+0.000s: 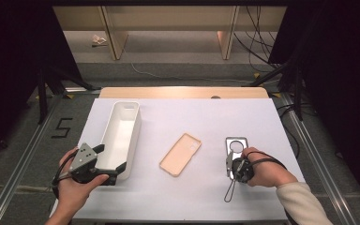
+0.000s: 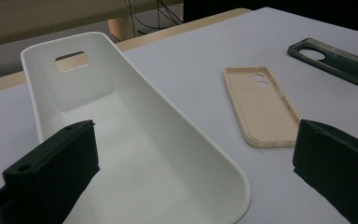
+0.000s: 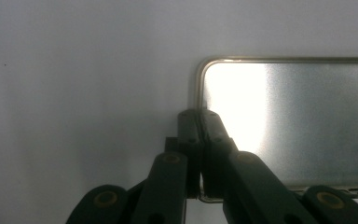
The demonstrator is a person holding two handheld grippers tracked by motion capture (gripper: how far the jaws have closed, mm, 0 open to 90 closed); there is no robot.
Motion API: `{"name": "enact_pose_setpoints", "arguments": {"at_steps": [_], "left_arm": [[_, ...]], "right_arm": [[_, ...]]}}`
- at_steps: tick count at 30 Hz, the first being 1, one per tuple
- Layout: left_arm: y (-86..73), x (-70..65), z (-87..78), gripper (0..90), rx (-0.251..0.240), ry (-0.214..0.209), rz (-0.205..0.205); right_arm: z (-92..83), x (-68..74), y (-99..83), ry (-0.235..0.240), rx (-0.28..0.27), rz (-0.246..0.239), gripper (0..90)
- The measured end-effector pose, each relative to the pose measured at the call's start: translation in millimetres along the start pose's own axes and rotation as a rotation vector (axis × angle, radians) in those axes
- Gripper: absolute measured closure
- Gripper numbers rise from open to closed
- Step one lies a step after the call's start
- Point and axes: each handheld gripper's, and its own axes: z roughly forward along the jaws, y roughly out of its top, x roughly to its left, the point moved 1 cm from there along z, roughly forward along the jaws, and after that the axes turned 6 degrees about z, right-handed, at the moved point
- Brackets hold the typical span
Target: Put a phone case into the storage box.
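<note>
A dark see-through phone case [image 1: 236, 142] [image 3: 298, 121] lies flat at the right of the white table top. My right gripper [image 1: 228, 162] [image 3: 199, 116] points down at its near left edge, jaws pressed together on the case's rim. A beige phone case [image 1: 180, 153] [image 2: 263, 105] lies inside-up in the middle. My left gripper [image 1: 111, 158] [image 2: 196, 140] is open at the near end of a long white bin [image 1: 136, 129] [image 2: 168, 109]. One jaw sits inside the bin and the other outside, and the pads stand apart from its right wall. The dark case [image 2: 335, 60] also lies far right in that view.
The white sheet [image 1: 192, 117] covers a wooden table [image 1: 183, 92]. A cord loop [image 1: 229, 190] from the right gripper lies near the front edge. Black stands and cables surround the table on the floor. Bare sheet stretches behind and in front of both cases.
</note>
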Motion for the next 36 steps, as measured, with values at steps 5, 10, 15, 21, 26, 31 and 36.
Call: {"name": "enact_pose_setpoints", "arguments": {"at_steps": [5, 10, 15, 21, 26, 31, 36], "left_arm": [[0.0, 0.2, 0.0, 0.0, -0.001, 0.0, 0.0], [0.1, 0.1, 0.1, 0.0, -0.001, -0.002, 0.0], [0.1, 0.4, 0.0, 0.0, -0.001, 0.0, -0.002], [0.2, 0.6, -0.1, 0.0, -0.002, 0.001, -0.001], [0.2, 0.9, -0.6, 0.0, -0.003, 0.001, -0.003], [0.4, 0.7, -0.5, 0.0, -0.004, 0.002, -0.003], [0.4, 1.0, -0.7, 0.0, -0.004, 0.003, -0.005]], "right_arm": [[-0.1, 0.1, 0.0, -0.003, 0.001, 0.0, 89.1], [-0.1, 0.4, -0.1, -0.006, -0.005, 0.002, 89.4], [-1.2, 0.4, -1.9, -0.013, -0.024, 0.014, 89.6], [-6.1, 0.7, -1.6, -0.003, -0.061, 0.025, 89.7], [-10.9, -0.1, -3.2, -0.003, -0.104, 0.033, 89.8], [-15.3, -0.7, -4.6, -0.015, -0.134, 0.044, 89.8], [-18.6, -1.1, -5.3, -0.026, -0.156, 0.056, 89.8]]}}
